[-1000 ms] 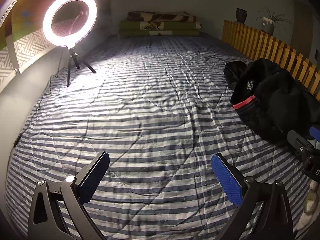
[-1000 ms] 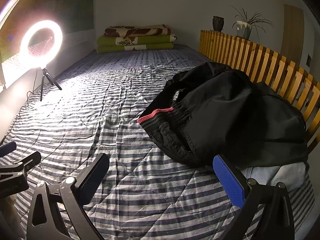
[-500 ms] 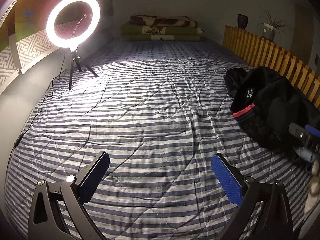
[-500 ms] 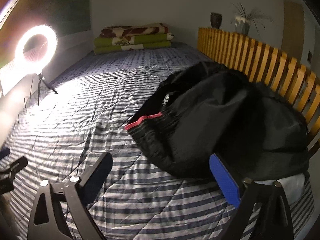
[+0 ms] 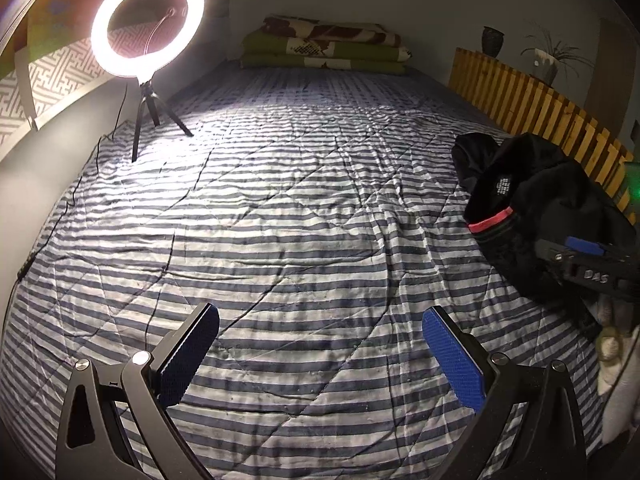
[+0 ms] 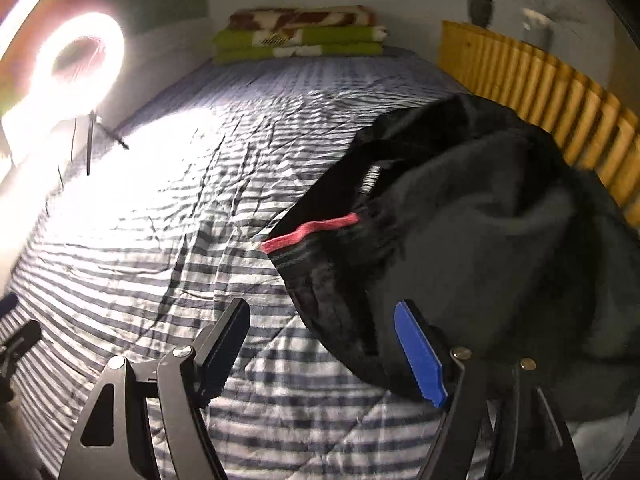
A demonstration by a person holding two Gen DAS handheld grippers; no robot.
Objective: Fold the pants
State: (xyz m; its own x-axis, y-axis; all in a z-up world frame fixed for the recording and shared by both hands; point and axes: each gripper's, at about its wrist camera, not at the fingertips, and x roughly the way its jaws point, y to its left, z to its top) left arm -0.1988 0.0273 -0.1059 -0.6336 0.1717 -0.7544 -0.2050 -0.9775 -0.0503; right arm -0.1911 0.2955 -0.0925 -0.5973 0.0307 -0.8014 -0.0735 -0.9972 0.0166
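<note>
One pair of black pants [image 6: 480, 240] lies crumpled on the striped bed [image 5: 280, 220], beside its wooden slat rail [image 5: 540, 116]. The right gripper [image 6: 320, 344] is closing at their near edge, pads not yet pressing. The left gripper [image 5: 320, 348] hangs wide open and empty over bare bedding; one ring light [image 5: 148, 20] glows.

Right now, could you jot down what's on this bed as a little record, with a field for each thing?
surface: striped quilt covering the bed
pants: black pants, crumpled in a heap by the wooden slat rail, pink waistband strip showing
left gripper: open, over bare quilt, nothing between its fingers
right gripper: closing at the edge of the pants, pads not yet pressing cloth
light: ring light on a tripod, lit
far end: folded blankets
</note>
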